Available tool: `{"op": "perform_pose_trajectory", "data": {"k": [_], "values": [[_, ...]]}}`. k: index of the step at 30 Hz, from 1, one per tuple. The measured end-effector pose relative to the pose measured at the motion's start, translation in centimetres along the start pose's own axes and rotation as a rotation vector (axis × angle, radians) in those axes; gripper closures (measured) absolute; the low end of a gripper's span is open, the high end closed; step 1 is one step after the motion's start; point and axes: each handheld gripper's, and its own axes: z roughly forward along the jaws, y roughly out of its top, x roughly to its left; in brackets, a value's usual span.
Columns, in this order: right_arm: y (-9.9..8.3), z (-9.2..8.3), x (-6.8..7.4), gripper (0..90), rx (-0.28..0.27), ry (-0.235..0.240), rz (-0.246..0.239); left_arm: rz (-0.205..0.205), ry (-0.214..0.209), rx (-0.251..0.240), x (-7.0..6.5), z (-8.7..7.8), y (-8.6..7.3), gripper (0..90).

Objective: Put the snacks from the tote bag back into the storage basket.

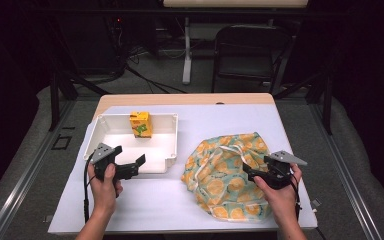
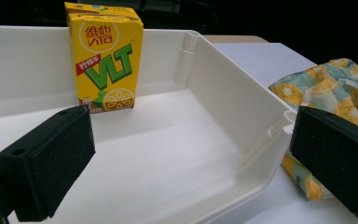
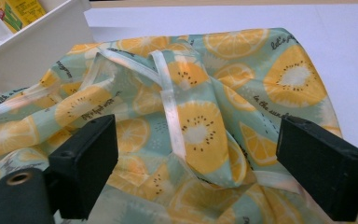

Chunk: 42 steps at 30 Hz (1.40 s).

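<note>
My right gripper (image 1: 254, 174) hangs over the crumpled fruit-print fabric bag (image 1: 227, 172), fingers wide, nothing held; I'd pinch its pale strap (image 3: 170, 100). Left gripper (image 1: 130, 167), fingers apart, empty, faces the white plastic tray (image 1: 167, 145) left of the bag; yellow juice carton (image 1: 141, 124) stands inside.

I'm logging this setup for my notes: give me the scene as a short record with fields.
surface: white table
bin: white tray, open top, left half of table
in bin: yellow juice carton, upright near the far wall
cloth: fruit-print bag, crumpled, right of the tray
left claw: open, over the tray's near edge, holding nothing
right claw: open, above the bag, white strap between its jaws, not pinched
</note>
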Motion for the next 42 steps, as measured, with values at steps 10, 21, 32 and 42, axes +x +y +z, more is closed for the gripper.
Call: {"op": "perform_pose_trajectory", "data": {"k": [10, 21, 32, 42], "values": [[0.0, -0.5, -0.9, 4.4, -0.007, -0.011, 0.007, 0.011, 0.015, 0.001, 1.4, -2.5, -0.6, 0.1], [-0.6, -1.7, -2.3, 0.8, 0.003, -0.028, 0.005, 0.019, 0.045, 0.000, 3.0, -5.4, -1.8, 0.1], [-2.5, -3.7, -4.2, 0.0, 0.024, -0.043, -0.007, 0.035, 0.064, 0.013, 3.8, -6.8, -2.9, 0.1], [-4.1, -5.3, -5.5, 0.0, 0.033, -0.009, -0.023, 0.056, 0.101, 0.038, 4.8, -7.9, -4.3, 0.1]]}}
